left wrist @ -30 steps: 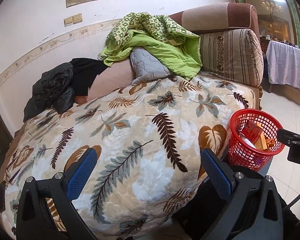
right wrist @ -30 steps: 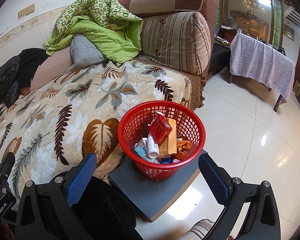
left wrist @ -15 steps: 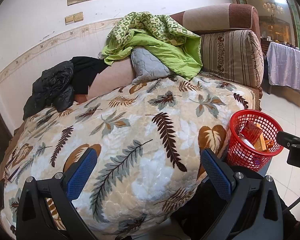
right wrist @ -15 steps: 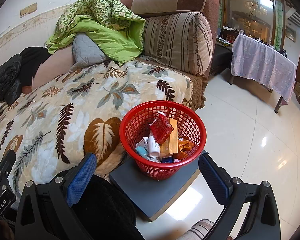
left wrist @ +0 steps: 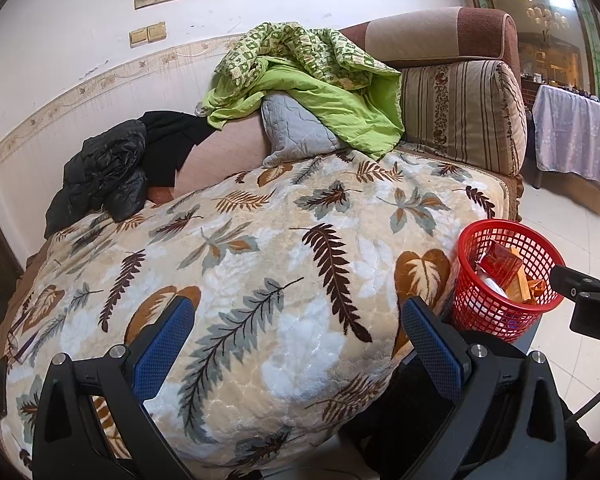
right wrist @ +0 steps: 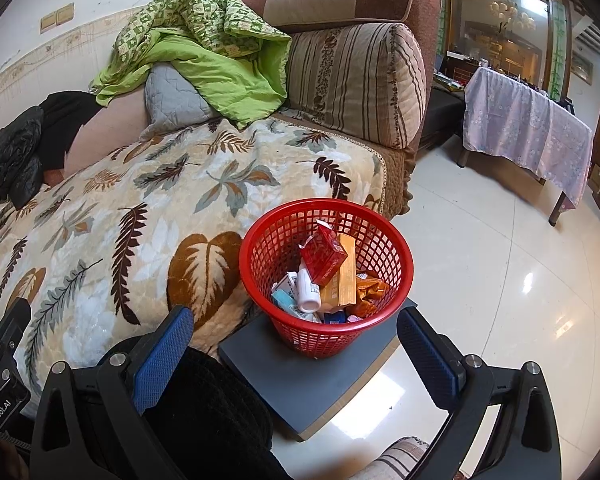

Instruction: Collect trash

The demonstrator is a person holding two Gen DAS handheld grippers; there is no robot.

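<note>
A red mesh basket [right wrist: 283, 240] stands on a low grey platform [right wrist: 300, 384] beside the sofa; it also shows at the right of the left wrist view as the red basket [left wrist: 472, 304]. Inside lie a red carton [right wrist: 324, 254], an orange box [right wrist: 346, 276], a white bottle [right wrist: 308, 288] and several small wrappers. My right gripper [right wrist: 300, 344] hovers just in front of the basket, open and empty. My left gripper [left wrist: 300, 344] hangs open over the leaf-patterned blanket [left wrist: 259, 264], holding nothing.
The sofa carries a green quilt [left wrist: 320, 84], a grey pillow [left wrist: 295, 132], a black jacket [left wrist: 103, 176] and a striped cushion [left wrist: 460, 116]. A cloth-covered table [right wrist: 528, 128] stands across the glossy tile floor [right wrist: 500, 264]. Dark clothing [right wrist: 203, 420] sits under my right gripper.
Both views have shifted slightly; the basket sits a little lower and further right in the frames. Both grippers stay open.
</note>
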